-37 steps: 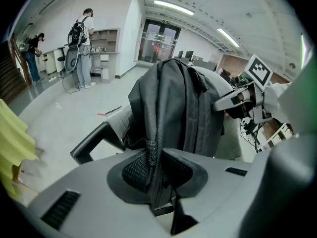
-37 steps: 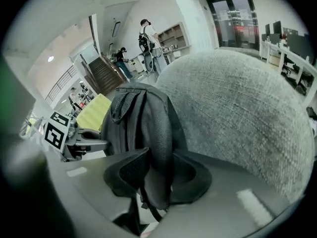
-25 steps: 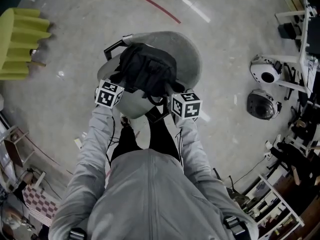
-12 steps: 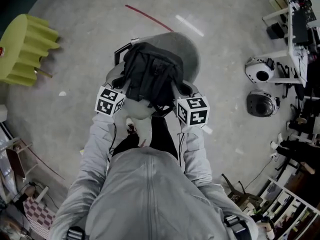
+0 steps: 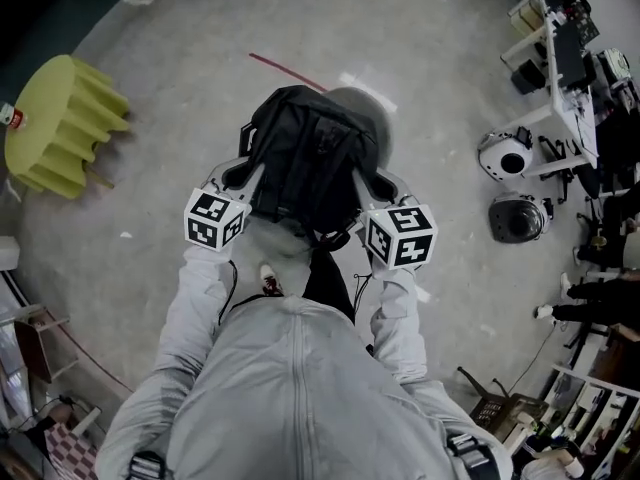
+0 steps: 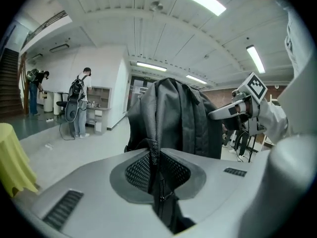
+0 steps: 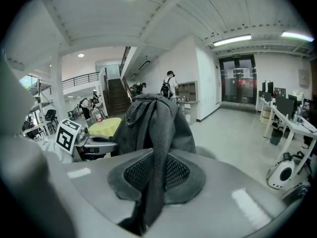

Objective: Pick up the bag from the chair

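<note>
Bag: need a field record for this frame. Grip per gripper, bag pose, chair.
bag: black backpack, held up between both grippers
left gripper: shut on the bag's side
right gripper: shut on the bag's mesh strap
chair: grey, mostly hidden beneath the bag
bag-chair contact: cannot tell from these views
nearby: yellow stool on the floor, to the person's left
</note>
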Demonstrator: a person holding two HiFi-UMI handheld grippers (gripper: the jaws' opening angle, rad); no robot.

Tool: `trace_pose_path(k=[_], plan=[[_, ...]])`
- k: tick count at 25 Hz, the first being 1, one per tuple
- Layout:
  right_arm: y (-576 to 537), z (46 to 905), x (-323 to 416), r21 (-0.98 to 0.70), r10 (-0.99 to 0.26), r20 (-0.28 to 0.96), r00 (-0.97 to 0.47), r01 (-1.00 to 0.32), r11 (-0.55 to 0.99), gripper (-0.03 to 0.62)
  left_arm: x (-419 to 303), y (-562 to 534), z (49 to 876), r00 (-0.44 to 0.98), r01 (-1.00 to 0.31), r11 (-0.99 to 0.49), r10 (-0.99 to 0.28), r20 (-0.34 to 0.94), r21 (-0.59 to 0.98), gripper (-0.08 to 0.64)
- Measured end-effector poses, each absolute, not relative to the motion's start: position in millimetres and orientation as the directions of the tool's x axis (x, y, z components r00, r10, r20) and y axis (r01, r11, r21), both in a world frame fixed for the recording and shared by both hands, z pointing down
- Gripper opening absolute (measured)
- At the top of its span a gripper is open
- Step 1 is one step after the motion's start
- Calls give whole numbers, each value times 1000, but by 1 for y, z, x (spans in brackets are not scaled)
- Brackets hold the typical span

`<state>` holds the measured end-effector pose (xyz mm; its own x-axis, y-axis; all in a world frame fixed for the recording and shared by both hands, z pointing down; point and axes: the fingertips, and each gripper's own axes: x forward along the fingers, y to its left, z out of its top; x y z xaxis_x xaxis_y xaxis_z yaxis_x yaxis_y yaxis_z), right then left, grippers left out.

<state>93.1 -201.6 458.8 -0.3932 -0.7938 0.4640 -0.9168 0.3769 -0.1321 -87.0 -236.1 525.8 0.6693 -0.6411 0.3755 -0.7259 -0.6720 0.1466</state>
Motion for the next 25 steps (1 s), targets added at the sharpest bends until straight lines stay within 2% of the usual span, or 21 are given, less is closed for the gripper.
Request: trace_pose_path(k=[5, 15, 25], plan=[[-183, 411, 85, -52, -835, 408, -368, -923, 381, 51, -93, -221, 477, 681, -709, -701, -655, 327, 73, 41], [-158, 357, 62, -33, -875, 291, -388, -918, 396, 51, -117, -198, 420, 710, -686, -728, -663, 238, 18, 41], [-146, 333, 50, -47, -876, 258, -407, -911, 409, 51, -127, -185, 395, 697, -697, -717, -683, 220, -18, 40]])
